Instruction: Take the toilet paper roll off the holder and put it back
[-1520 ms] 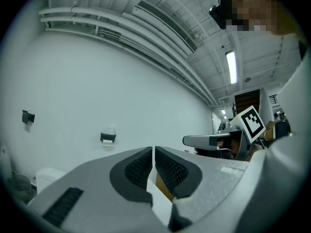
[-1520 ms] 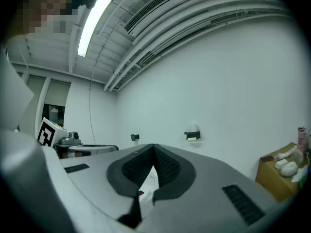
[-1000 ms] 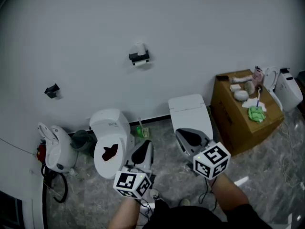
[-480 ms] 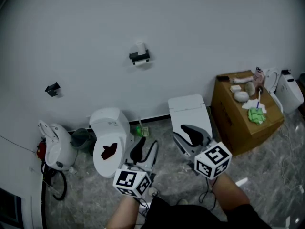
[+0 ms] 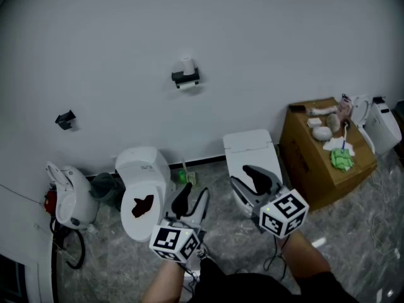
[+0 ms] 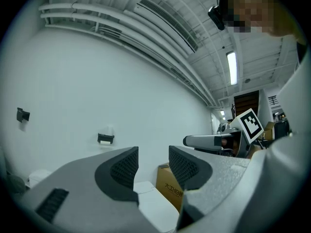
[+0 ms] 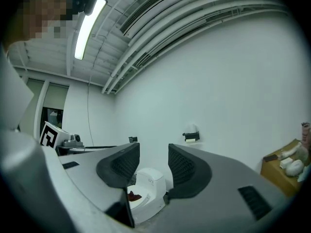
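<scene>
Head view: the toilet paper roll point(image 5: 187, 65) sits on its black holder point(image 5: 185, 77), far up the white wall point(image 5: 265, 49), well apart from both tongs. Nearer, left tongs point(image 5: 192, 195) and right tongs point(image 5: 243, 177) are opening, released, nothing between their jaws.

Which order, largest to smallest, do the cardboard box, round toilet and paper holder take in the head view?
1. cardboard box
2. round toilet, somewhat smaller
3. paper holder, by far the smallest, though farthest away
</scene>
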`<state>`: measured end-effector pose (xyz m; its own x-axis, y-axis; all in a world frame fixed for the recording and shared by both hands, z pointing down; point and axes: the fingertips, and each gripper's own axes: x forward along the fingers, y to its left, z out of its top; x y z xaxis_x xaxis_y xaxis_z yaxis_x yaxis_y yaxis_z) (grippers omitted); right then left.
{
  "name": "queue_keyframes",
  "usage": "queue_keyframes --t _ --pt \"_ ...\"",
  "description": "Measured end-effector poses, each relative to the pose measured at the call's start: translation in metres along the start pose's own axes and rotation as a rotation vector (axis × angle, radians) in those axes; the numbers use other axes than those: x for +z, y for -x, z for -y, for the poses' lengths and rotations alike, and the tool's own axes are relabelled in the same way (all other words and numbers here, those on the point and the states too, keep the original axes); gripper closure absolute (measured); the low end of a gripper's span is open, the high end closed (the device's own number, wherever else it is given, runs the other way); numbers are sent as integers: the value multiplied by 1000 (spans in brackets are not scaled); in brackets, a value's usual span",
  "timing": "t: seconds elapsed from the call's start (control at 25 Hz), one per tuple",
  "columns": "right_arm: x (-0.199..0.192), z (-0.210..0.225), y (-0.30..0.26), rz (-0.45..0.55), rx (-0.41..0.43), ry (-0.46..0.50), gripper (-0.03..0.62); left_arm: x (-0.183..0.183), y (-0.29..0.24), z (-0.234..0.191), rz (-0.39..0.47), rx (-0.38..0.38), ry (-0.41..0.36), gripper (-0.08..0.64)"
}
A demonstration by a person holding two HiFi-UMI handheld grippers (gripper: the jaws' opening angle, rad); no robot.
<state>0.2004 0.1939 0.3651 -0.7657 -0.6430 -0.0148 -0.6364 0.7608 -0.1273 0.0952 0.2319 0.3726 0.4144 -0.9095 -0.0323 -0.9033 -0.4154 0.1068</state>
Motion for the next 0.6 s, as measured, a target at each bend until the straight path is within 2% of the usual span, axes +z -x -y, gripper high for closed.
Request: queue_keyframes --t 0.6 --pt "4 31 -180 -19 -47 -30 403 17 -79 -168 8 -37 26 376"
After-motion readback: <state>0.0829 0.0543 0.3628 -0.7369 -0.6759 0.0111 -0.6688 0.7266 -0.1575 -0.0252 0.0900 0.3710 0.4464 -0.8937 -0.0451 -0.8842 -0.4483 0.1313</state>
